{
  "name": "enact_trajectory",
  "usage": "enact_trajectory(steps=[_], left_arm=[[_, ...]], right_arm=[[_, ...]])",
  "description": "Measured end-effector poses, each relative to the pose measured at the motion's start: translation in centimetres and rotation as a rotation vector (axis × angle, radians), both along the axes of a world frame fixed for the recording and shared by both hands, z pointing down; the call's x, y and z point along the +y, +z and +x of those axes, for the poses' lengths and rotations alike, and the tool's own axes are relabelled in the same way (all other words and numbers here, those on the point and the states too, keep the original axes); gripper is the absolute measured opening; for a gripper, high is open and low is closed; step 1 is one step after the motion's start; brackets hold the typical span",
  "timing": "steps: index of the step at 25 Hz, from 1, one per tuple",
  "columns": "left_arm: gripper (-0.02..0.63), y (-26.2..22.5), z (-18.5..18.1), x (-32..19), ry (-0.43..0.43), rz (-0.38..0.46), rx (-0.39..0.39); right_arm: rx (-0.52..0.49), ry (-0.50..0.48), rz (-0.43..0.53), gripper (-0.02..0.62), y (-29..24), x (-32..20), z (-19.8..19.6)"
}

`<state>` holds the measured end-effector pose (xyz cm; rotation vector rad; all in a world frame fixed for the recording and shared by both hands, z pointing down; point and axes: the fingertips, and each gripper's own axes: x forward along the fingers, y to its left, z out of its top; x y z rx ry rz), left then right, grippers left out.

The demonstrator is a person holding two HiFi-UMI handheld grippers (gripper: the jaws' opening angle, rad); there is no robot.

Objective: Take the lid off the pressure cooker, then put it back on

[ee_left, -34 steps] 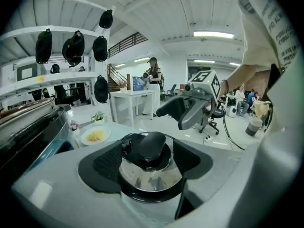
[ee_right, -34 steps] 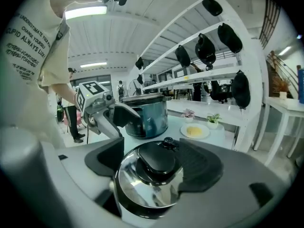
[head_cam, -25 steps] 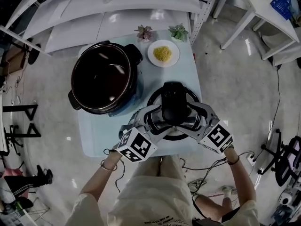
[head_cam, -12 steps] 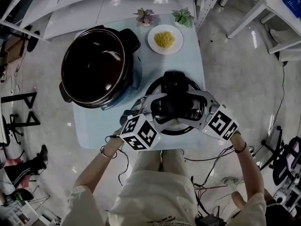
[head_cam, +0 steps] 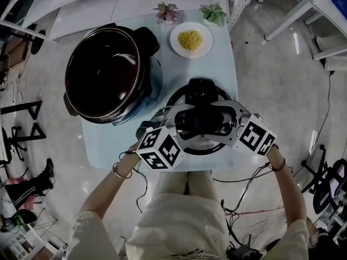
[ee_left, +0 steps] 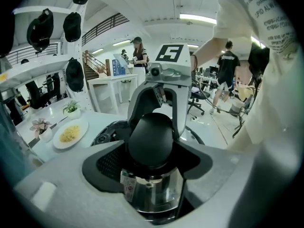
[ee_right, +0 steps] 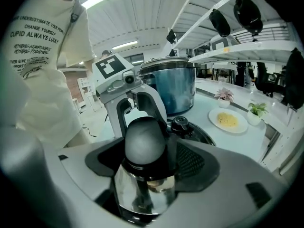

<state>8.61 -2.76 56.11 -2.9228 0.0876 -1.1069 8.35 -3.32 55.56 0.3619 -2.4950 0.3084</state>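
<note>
The pressure cooker lid [head_cam: 181, 145], round with a steel rim, is over the table's front right, apart from the cooker. Its black handle [head_cam: 201, 112] runs across the middle. My left gripper [head_cam: 183, 121] is shut on the handle's left end [ee_left: 151, 139], and my right gripper [head_cam: 221, 120] is shut on the right end [ee_right: 145, 139]. The two face each other across the lid. The open pressure cooker pot [head_cam: 105, 75], dark inside, stands at the table's back left and shows blue in the right gripper view [ee_right: 173, 87]. Whether the lid rests on the table is unclear.
A white plate of yellow food [head_cam: 190, 39] sits behind the lid, also visible from the right gripper [ee_right: 228, 120]. Two small potted plants [head_cam: 167, 12] [head_cam: 213, 13] stand at the table's far edge. The light blue table [head_cam: 108, 150] ends just in front of the lid.
Both grippers keep their hold on the lid handle. The lid looks slightly larger and nearer the camera; the head view has shifted, so the pot sits further left in the frame.
</note>
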Motion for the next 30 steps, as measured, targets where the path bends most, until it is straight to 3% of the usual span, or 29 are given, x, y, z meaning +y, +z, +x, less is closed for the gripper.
enact_trajectory(steps=[5, 18, 30], left_arm=[[0.319, -0.1, 0.2, 0.1, 0.041, 0.016, -0.002], [0.304, 0.0, 0.4, 0.5, 0.102, 0.006, 0.015], [0.29, 0.2, 0.4, 1.1, 0.09, -0.022, -0.059]], right_arm=[[-0.02, -0.043, -0.021, 0.279, -0.1, 0.7, -0.3], [-0.04, -0.086, -0.069, 0.278, 0.2, 0.8, -0.6], [0.017, -0.068, -0.108, 0.275, 0.4, 1.5, -0.5]])
